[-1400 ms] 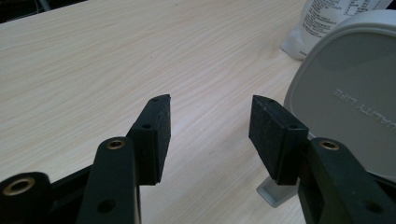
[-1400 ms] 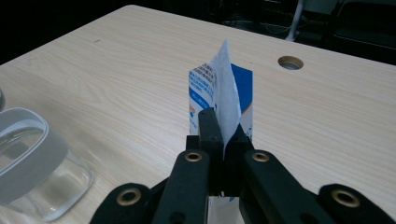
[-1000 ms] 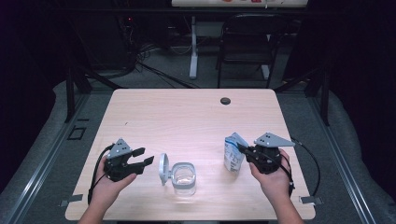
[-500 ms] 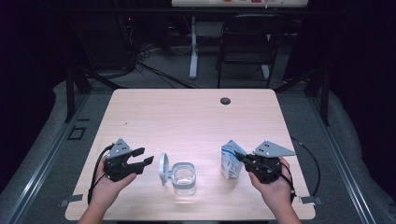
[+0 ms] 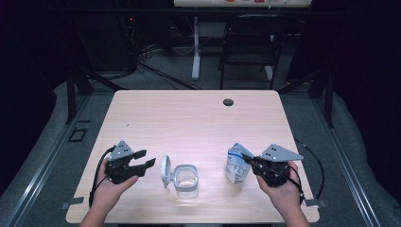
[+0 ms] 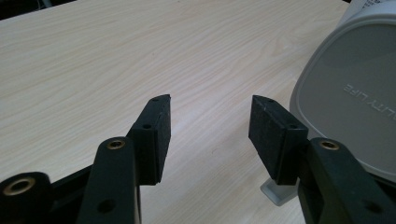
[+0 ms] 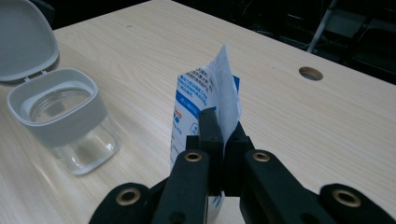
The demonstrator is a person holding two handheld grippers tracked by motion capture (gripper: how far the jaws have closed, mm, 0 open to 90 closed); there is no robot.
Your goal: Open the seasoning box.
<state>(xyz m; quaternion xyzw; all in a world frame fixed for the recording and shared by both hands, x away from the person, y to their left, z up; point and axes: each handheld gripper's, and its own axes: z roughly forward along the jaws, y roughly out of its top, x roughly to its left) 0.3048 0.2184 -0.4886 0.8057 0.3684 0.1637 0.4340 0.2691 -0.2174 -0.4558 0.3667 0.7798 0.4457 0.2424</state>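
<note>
A white and blue packet [image 5: 235, 165] stands on the wooden table [image 5: 198, 123] at the front right. My right gripper [image 5: 247, 161] is shut on its top flap; in the right gripper view the jaws pinch the packet's [image 7: 196, 107] thin upper edge, right gripper [image 7: 223, 130]. Left of it stands a clear jar [image 5: 186, 179] with a grey rim, its hinged lid [image 5: 165, 171] swung open to the left. My left gripper [image 5: 144, 160] rests open left of the lid, nothing between its pads, left gripper [image 6: 210, 126]. The lid [image 6: 345, 93] looms at that view's right.
A round cable hole [image 5: 228, 102] sits in the table's far side, also seen as the hole [image 7: 310, 73]. A dark chair [image 5: 250, 42] and a desk leg stand beyond the far edge. The jar [image 7: 60, 116] looks empty.
My right gripper has shifted a little toward the near edge with the packet in it. The left gripper, jar and lid have stayed put.
</note>
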